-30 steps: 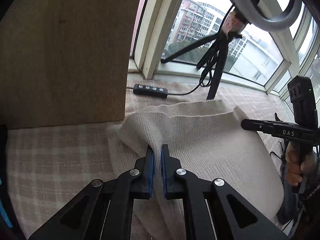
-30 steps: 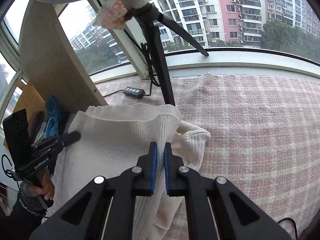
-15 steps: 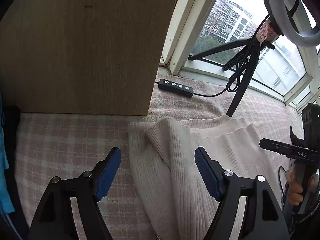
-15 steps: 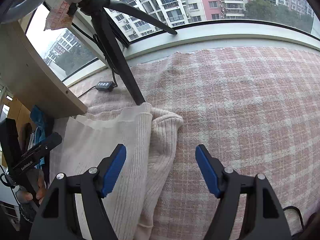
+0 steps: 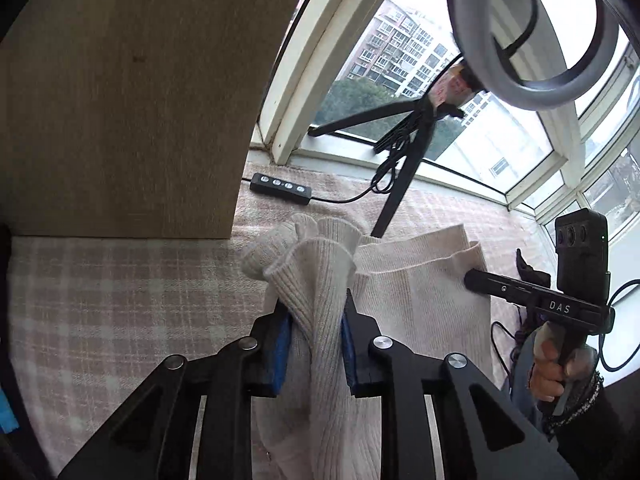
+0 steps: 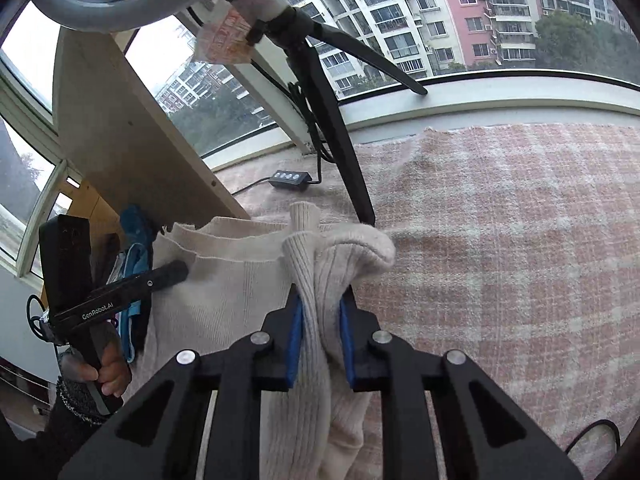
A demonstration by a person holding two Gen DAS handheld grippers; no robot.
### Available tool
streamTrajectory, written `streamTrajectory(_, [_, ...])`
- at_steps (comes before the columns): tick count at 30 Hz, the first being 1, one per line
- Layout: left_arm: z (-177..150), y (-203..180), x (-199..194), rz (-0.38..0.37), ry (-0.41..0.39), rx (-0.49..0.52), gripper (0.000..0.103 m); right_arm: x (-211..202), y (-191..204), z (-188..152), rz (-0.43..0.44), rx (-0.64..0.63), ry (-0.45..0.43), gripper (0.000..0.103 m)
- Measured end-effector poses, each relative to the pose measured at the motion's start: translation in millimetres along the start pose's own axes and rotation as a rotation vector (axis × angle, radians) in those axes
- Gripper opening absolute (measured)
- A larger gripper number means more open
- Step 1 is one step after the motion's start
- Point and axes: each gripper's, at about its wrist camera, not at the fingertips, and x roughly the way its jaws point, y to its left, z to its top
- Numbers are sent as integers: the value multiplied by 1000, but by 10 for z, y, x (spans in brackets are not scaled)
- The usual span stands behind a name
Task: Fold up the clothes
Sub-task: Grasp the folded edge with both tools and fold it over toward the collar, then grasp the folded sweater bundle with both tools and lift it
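A cream ribbed knit sweater (image 5: 420,292) lies partly folded on a pink plaid blanket (image 5: 120,300). My left gripper (image 5: 314,320) is shut on a bunched fold at the sweater's left side, and the cloth bulges up between the blue pads. My right gripper (image 6: 320,320) is shut on a bunched fold of the sweater (image 6: 224,280) at its right side. Each gripper shows in the other's view: the right one (image 5: 540,300) at the sweater's far edge, the left one (image 6: 120,292) at the left.
A black tripod (image 5: 404,176) with a ring light (image 5: 532,28) stands behind the sweater near the window. A black cable remote (image 5: 280,188) lies on the blanket. A wooden panel (image 5: 120,100) stands at the left. Blue items (image 6: 132,264) lie beside it.
Both grippers were shut a second ago, opened wide half a second ago, and have now shut on bunched folds at the sweater's two sides, lifting the cloth.
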Motion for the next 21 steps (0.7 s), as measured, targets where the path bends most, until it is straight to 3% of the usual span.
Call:
streamTrajectory(6, [-61, -680, -1198, -29, -221, 178, 19, -1173, 729, -131, -23, -150, -208, 15])
streamTrajectory(9, [-495, -873, -1437, 10, -250, 288, 23, -1574, 985, -426, -81, -243, -270, 15])
streamTrajectory(10, [-644, -935, -1511, 23, -258, 324, 29, -1646, 1020, -573, -104, -262, -271, 15])
streamTrajectory(11, [-872, -909, -1476, 33, -210, 347, 44, -1665, 1014, -749, -117, -269, -253, 17])
streamTrajectory(12, [-1115, -867, -1420, 43, -150, 368, 50, -1628, 966, -963, -121, -267, -210, 22])
streamTrajectory(14, [-1664, -676, -1306, 35, 7, 347, 49, -1449, 770, -1503, -169, -262, -72, 37])
streamTrajectory(16, [-2133, -416, -1186, 45, 160, 254, 44, -1294, 502, -2016, -235, -207, 70, 39])
streamTrajectory(17, [-2257, -310, -1169, 50, 195, 203, 35, -1263, 364, -2210, -242, -151, 121, 39])
streamTrajectory(18, [-2360, -209, -1162, 54, 223, 152, 33, -1287, 229, -2337, -220, -72, 145, 39])
streamTrajectory(21, [-2351, -17, -1236, 13, 184, 7, 33, -1433, 36, -2420, -123, 114, 96, 39])
